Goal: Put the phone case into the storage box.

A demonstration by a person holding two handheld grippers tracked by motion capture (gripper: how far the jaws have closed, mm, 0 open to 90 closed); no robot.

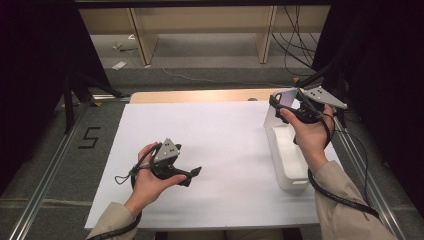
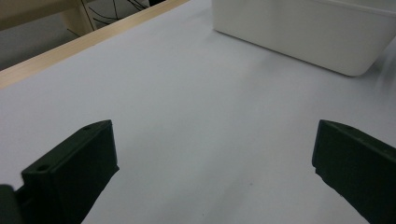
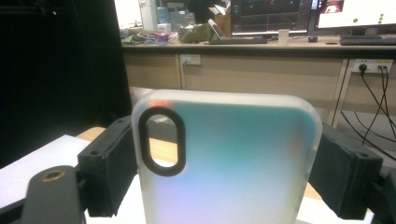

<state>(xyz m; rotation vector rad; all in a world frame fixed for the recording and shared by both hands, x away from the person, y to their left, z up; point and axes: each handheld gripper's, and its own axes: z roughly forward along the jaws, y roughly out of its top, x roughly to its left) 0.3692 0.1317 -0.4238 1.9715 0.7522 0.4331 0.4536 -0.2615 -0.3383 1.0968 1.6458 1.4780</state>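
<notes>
A frosted translucent phone case point(image 3: 243, 172) with a black oval camera ring stands upright between the jaws of my right gripper point(image 3: 224, 158), and both pads press on its side edges. From above, the right gripper point(image 1: 287, 105) holds the case point(image 1: 274, 116) over the far end of a white rectangular bin point(image 1: 290, 165) at the table's right. My left gripper point(image 1: 191, 176) hovers low over the white sheet at front left. Its jaws point(image 2: 212, 158) stand wide apart with nothing between them, and it faces the bin point(image 2: 299, 32).
A white sheet point(image 1: 220, 145) covers the table, and a wooden strip point(image 1: 200, 96) shows along the far edge. Metal rails run along both sides. Wooden shelf legs and loose cables point(image 1: 295, 45) lie on the floor beyond. A "5" mark point(image 1: 89, 137) is at the left.
</notes>
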